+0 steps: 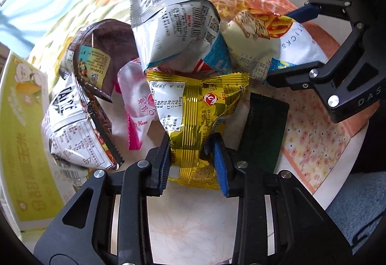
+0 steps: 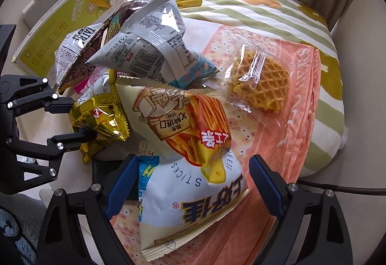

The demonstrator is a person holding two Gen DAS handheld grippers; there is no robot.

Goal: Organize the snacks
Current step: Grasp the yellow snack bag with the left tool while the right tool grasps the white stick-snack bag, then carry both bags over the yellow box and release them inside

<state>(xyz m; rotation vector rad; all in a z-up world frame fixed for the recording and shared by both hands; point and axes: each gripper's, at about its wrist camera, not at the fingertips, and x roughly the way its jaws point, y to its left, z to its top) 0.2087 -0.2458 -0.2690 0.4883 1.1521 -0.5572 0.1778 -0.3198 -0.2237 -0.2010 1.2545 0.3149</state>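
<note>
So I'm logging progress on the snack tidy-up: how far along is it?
Barely started: nothing looks sorted yet. In hand: the left gripper is shut on the crinkled gold foil packet; the right gripper straddles the white cheese-sticks bag, jaws not visibly pressing it. Left: the grey foil bag, clear-wrapped waffle and the remaining pile.

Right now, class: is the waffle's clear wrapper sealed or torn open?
Sealed: the clear wrapper shows crimped ends intact, with the waffle whole inside.
</note>
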